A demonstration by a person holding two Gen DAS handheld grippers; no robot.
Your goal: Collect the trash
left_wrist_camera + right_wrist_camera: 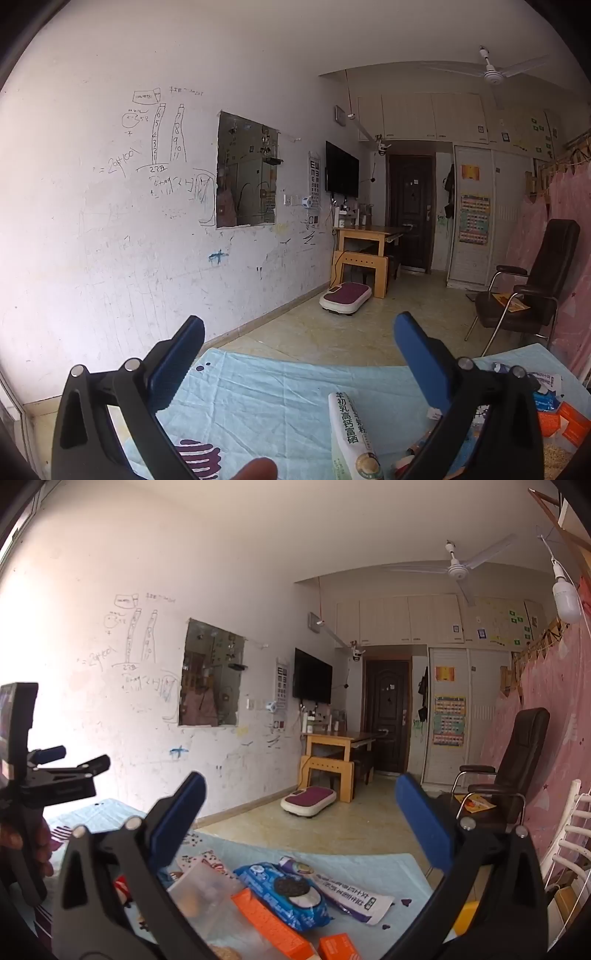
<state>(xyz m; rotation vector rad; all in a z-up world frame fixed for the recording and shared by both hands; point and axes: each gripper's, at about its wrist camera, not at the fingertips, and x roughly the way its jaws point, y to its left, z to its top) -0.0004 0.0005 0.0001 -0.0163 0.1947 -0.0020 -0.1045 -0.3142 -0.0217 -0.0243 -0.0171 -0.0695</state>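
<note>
From where I'm driving, the white wall [110,229] on the left is scribbled all over, with a mirror [246,171] and a TV [341,169]. There's a dark door [410,210] at the far end, a wooden desk [364,245] beside it, a black chair [532,288] right, a ceiling fan [493,74] overhead and a tiled floor [332,332].

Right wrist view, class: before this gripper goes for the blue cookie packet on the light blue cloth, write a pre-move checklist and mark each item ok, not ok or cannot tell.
1. right gripper open, nothing between the fingers: ok.
2. blue cookie packet in plain sight below the fingers: ok.
3. Packet free of neighbours: not ok; the orange box lies against it.
4. left gripper clear of the path, off to the side: ok.
5. A bin or bag for the trash in view: cannot tell; none shows.
</note>
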